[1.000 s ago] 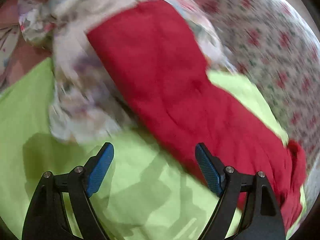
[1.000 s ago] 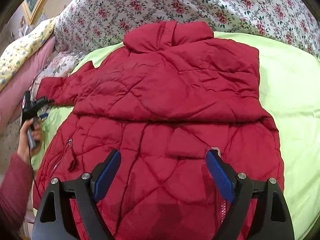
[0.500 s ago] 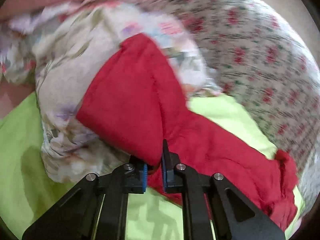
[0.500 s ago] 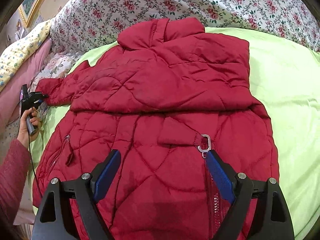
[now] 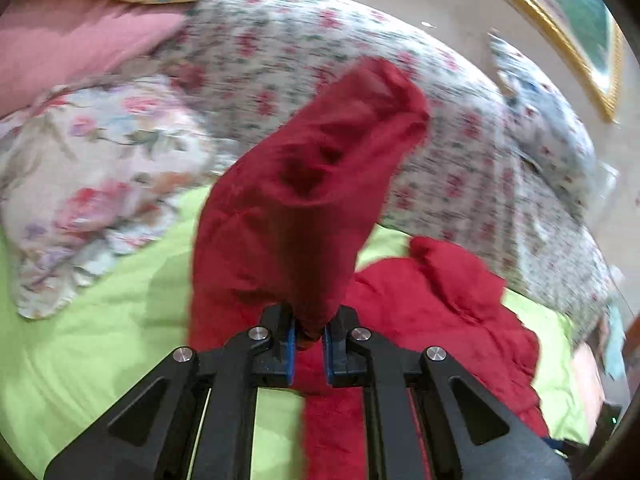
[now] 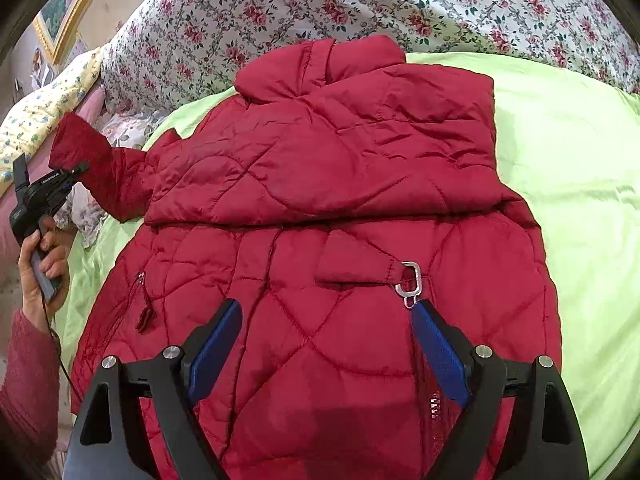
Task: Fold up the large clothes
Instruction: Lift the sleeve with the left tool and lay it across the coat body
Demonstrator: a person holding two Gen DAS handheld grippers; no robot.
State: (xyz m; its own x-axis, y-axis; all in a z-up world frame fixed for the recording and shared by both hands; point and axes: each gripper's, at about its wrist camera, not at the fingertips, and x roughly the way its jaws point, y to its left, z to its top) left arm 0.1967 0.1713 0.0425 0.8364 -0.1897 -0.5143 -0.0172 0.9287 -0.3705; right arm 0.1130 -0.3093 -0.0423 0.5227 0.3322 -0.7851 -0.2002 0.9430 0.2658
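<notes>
A red quilted jacket [image 6: 328, 216] lies spread on a lime-green sheet [image 6: 568, 168], collar toward the far side, one side folded over its middle. My left gripper [image 5: 309, 338] is shut on the jacket's sleeve [image 5: 308, 196], which stands lifted off the bed with its cuff pointing up. In the right wrist view that sleeve [image 6: 92, 168] rises at the far left, pinched by the left gripper [image 6: 78, 170] in a person's hand [image 6: 42, 260]. My right gripper [image 6: 326, 344] hovers open above the jacket's lower half, nothing between its blue pads. A metal zipper ring [image 6: 410, 280] lies near its right finger.
A rose-print quilt [image 6: 360, 4] is heaped along the far side of the bed. A floral pillow [image 5: 92, 184], a pink pillow [image 5: 68, 44] and a yellow pillow [image 6: 36, 116] lie at the left. A gold-framed picture [image 5: 576, 36] hangs on the wall.
My left gripper closed on the sleeve end, then lifted it off the bed and swung it toward the jacket body. The right gripper stayed open over the jacket.
</notes>
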